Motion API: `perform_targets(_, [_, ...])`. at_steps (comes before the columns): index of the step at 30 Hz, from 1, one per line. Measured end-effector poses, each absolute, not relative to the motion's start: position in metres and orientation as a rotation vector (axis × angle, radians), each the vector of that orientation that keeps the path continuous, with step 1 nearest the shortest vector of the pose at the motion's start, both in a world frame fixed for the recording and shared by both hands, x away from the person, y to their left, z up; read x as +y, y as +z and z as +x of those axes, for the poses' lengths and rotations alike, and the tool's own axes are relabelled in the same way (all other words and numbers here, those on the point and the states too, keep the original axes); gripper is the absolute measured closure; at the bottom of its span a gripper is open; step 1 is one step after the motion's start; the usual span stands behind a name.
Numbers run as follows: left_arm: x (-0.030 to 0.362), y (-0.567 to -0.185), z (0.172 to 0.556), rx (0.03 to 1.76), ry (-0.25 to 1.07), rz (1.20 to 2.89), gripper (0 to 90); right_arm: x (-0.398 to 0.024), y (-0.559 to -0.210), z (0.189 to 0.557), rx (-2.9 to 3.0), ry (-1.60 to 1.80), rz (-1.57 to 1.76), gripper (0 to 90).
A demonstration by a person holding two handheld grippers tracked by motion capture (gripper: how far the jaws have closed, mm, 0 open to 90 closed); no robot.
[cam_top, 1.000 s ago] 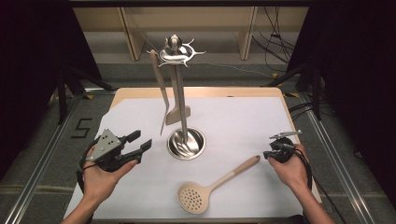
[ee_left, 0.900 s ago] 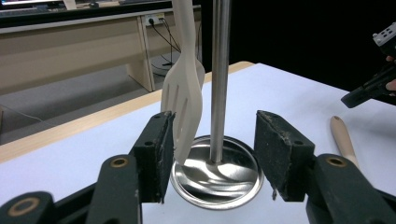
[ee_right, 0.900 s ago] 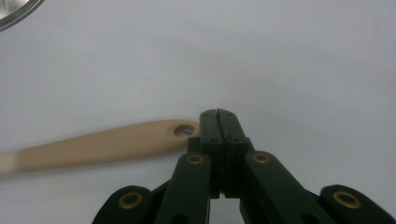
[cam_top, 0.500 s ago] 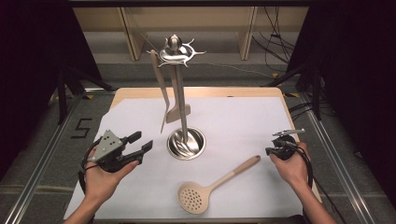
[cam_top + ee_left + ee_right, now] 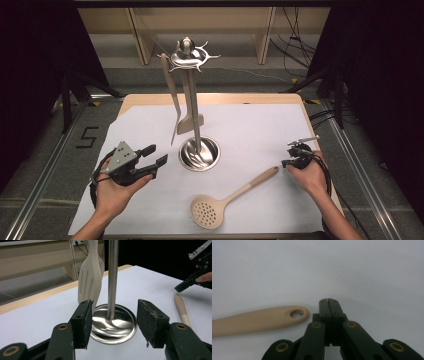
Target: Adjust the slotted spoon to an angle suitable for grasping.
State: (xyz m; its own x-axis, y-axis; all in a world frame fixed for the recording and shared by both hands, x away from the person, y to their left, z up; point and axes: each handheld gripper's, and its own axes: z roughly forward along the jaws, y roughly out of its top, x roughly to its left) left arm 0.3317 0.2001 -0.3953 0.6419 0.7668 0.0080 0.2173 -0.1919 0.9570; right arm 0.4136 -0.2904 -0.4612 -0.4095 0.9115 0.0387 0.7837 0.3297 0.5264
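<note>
A steel utensil stand rises from a round base mid-table, with hooks at its top. From them hangs a beige slotted spatula, with a thinner utensil beside it. A beige skimmer spoon lies flat in front of the stand. My left gripper is open and empty, left of the base. In the left gripper view its jaws frame the pole and the spatula from a distance. My right gripper is shut and empty. Its tip sits just beside the spoon's handle end.
A white sheet covers the wooden table. Beyond the far edge are the floor, cables and shelf legs. Metal rails run along both sides. In the left gripper view the right gripper shows at the far right, above the spoon handle.
</note>
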Motion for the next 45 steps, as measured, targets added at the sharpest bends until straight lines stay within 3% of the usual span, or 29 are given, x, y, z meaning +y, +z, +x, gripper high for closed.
perform_targets(24, [0.196, -0.401, 0.330, 0.801, 0.576, 1.774, 45.5, -0.260, -0.455, 0.398, 2.441, 0.574, 1.505, 90.0])
perform_targets(45, [0.192, -0.405, 0.331, 0.805, 0.546, 1.798, 45.5, -0.260, -0.460, 0.412, 2.464, 0.573, 1.502, 90.0])
